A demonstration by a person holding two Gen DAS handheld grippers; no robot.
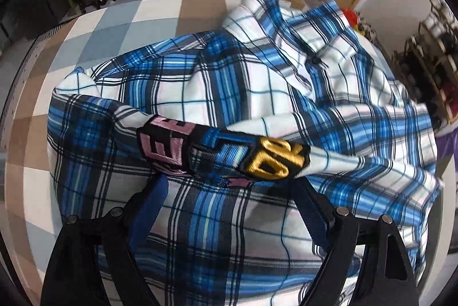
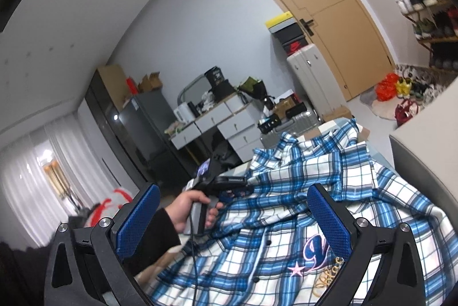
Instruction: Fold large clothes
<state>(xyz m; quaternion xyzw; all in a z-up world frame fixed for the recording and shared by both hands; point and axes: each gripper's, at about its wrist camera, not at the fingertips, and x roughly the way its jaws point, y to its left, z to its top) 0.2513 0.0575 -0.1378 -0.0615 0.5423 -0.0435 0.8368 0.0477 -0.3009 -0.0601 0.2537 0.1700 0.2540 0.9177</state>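
Blue-and-white plaid shirt [image 1: 257, 94] lay rumpled on the checked bedspread [image 1: 114, 28]. Left gripper [image 1: 232, 191] hung wide open over its embroidered fold, holding nothing; right gripper [image 2: 232, 208], near the chest emblem, stood open and empty too. Best pinch one layer at a seam.

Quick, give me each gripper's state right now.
Left gripper: open, jaws spread over the plaid shirt, nothing clamped.
Right gripper: open, holding nothing, above the shirt.
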